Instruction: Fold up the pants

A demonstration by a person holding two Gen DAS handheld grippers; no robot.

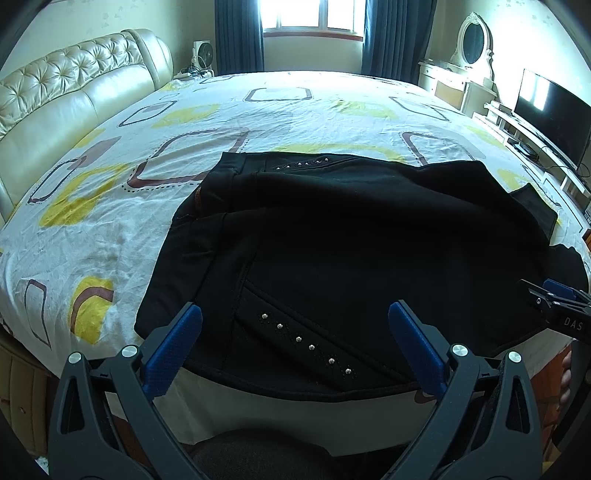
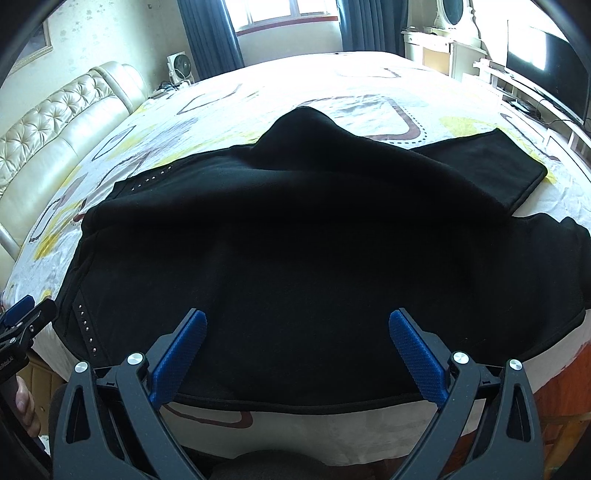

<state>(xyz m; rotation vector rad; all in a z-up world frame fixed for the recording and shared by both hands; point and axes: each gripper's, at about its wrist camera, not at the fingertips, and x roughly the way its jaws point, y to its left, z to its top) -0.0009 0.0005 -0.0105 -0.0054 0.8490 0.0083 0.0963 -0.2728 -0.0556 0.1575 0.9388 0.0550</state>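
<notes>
Black pants (image 1: 332, 236) with rows of small metal studs lie bunched on the near side of the bed, waistband end toward the left and a leg end (image 2: 509, 166) toward the right. My left gripper (image 1: 295, 314) hovers open over the studded part at the near edge, with nothing between its blue pads. Over the middle of the pants (image 2: 295, 240) my right gripper (image 2: 297, 319) is likewise open and holds nothing. The right gripper's tip (image 1: 554, 299) shows at the right edge of the left wrist view, and the left gripper's tip (image 2: 22, 317) at the left edge of the right wrist view.
The bed (image 1: 110, 221) has a white sheet with yellow and brown shapes and a tufted cream headboard (image 1: 74, 85) on the left. A dresser with an oval mirror (image 1: 472, 40) and a TV (image 1: 550, 110) stand at the right. A window with blue curtains (image 1: 310, 18) is behind.
</notes>
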